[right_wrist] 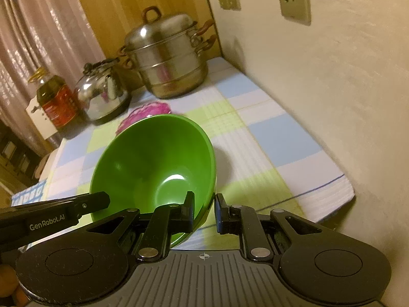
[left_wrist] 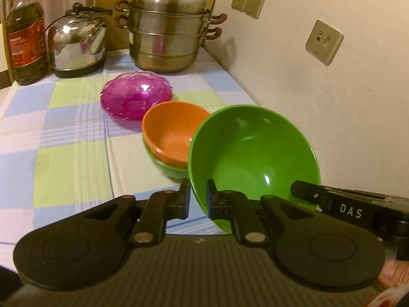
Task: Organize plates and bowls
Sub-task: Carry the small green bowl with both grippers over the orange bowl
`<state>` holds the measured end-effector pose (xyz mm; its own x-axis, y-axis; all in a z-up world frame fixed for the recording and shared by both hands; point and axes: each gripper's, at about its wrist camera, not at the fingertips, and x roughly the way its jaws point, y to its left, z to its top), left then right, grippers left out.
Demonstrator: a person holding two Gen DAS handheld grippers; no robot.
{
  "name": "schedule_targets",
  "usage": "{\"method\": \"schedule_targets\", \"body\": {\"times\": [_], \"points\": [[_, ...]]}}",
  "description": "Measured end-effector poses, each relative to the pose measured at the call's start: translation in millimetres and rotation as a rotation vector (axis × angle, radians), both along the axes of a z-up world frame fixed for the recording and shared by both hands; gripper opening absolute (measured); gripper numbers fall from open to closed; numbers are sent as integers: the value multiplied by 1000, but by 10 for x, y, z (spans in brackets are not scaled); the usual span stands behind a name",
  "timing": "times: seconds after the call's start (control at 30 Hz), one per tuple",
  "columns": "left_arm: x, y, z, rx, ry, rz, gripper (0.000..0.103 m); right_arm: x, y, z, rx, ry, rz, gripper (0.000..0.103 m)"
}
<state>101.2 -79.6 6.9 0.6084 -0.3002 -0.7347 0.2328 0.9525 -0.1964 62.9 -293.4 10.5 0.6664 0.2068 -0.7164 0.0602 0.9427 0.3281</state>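
Closest to the left wrist camera, the left gripper (left_wrist: 198,200) was clamped on the rim of a large glossy green plastic bowl (left_wrist: 255,153), one black pad outside the wall and the other inside it. From the right edge of that view the right gripper (left_wrist: 304,192) reached in and pinched the opposite side of the same rim. Both pairs of jaws were nearly together, with only the thin bowl wall between them.

From the right wrist view, the right gripper (right_wrist: 204,211) gripped the near rim of the green bowl (right_wrist: 153,166), and the left gripper (right_wrist: 102,200) came in from the left edge onto the far side of the rim. Held between the two tools, the bowl was tilted with its opening towards the cameras and hung above the checked blue, green and white tablecloth (left_wrist: 64,140), casting a shadow on the cloth.

Just beside it on the cloth sat an orange plastic bowl (left_wrist: 173,130) nested inside a smaller green bowl (left_wrist: 168,170). Behind those lay a translucent magenta glass dish (left_wrist: 135,97) with a scalloped edge. Along the back stood a tiered stainless steel steamer pot (left_wrist: 168,30) with its lid on, a shiny steel kettle (left_wrist: 76,43) and a bottle of cooking oil (left_wrist: 25,38). Wall sockets (left_wrist: 323,42) were mounted on the pale wall to the right.
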Motion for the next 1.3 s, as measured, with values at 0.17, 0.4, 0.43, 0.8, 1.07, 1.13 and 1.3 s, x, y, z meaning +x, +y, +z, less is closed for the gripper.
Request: {"method": "schedule_targets", "body": {"times": [0.17, 0.4, 0.43, 0.8, 1.07, 1.13, 1.3], "points": [[-111, 126, -50, -10, 20, 20, 11, -84, 110, -47, -1, 8, 32, 16], [-175, 217, -128, -17, 46, 35, 11, -94, 187, -119, -1, 27, 51, 16], [-181, 224, -135, -16, 48, 36, 11, -92, 194, -123, -3, 28, 53, 16], [-187, 255, -157, -18, 59, 51, 11, -79, 251, -132, -6, 29, 68, 16], [-121, 269, -106, -28, 58, 59, 11, -33, 259, -98, -2, 20, 75, 16], [-75, 276, -73, -31, 54, 60, 11, 3, 248, -78, 3, 14, 75, 16], [93, 246, 3, -26, 40, 61, 11, 158, 249, 0, 5, -5, 76, 16]]}}
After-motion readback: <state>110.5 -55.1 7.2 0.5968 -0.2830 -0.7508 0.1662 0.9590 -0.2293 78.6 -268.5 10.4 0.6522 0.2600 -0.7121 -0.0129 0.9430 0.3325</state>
